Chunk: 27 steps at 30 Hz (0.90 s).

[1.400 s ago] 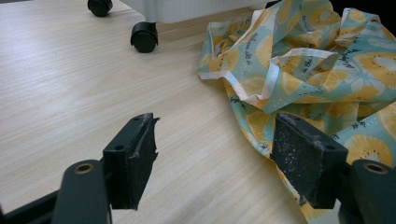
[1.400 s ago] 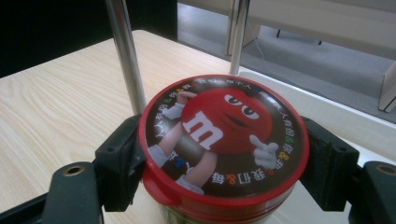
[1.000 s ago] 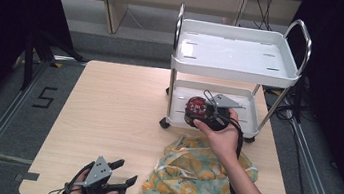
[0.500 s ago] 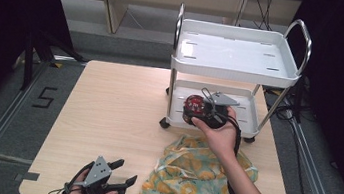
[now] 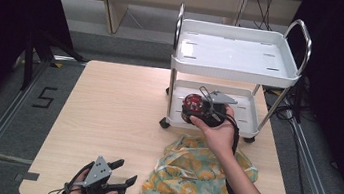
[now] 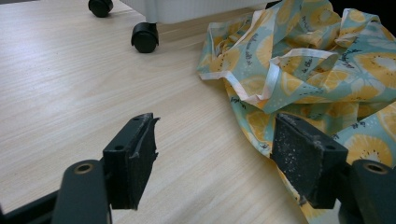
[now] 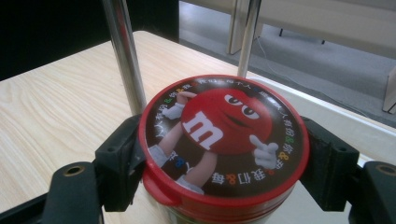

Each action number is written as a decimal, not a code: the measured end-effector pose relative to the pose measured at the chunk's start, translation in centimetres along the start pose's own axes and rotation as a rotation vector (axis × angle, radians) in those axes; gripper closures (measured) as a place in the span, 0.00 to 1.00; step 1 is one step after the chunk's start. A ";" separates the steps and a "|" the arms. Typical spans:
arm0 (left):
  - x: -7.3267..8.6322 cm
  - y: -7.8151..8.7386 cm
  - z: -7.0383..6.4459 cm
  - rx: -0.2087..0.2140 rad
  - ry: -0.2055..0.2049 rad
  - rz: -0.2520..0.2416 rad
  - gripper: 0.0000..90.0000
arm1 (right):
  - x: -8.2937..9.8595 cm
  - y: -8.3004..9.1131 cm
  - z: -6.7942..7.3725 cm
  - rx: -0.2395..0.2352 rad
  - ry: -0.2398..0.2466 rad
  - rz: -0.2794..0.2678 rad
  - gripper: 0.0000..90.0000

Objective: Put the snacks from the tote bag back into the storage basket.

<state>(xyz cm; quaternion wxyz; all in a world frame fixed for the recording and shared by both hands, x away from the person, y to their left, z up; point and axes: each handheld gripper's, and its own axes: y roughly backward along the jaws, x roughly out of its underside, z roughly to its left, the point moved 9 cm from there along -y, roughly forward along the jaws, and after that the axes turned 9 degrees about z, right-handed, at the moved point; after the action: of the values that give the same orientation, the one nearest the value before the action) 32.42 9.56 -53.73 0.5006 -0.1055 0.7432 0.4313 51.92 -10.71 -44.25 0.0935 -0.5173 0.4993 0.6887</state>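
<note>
Candy tub (image 7: 224, 149) moved over cart's lower tray (image 5: 245, 118) | right hand-held gripper (image 5: 197, 109) clamps it | left (image 5: 122, 173) open

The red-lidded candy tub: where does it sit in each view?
High view: candy tub right of centre, at the cart's lower shelf, in the right tongs.
Left gripper view: not in it.
Right gripper view: centre, tub clamped between both jaws.
Shared landmark: the cart's chrome post.
</note>
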 end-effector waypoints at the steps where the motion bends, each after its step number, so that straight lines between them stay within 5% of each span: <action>1: 0.0 0.0 0.0 0.000 0.001 0.000 0.33 | -0.1 0.0 0.0 -0.003 -0.022 -0.007 0.30; 27: 0.0 0.0 0.0 0.001 0.001 -0.001 0.33 | -0.1 -1.1 -0.4 0.016 -0.010 0.004 0.30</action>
<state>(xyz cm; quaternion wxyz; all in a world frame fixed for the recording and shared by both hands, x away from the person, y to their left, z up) 32.41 9.56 -53.72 0.5007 -0.1058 0.7435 0.4306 52.92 -10.50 -44.79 0.0989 -0.5121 0.5051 0.6876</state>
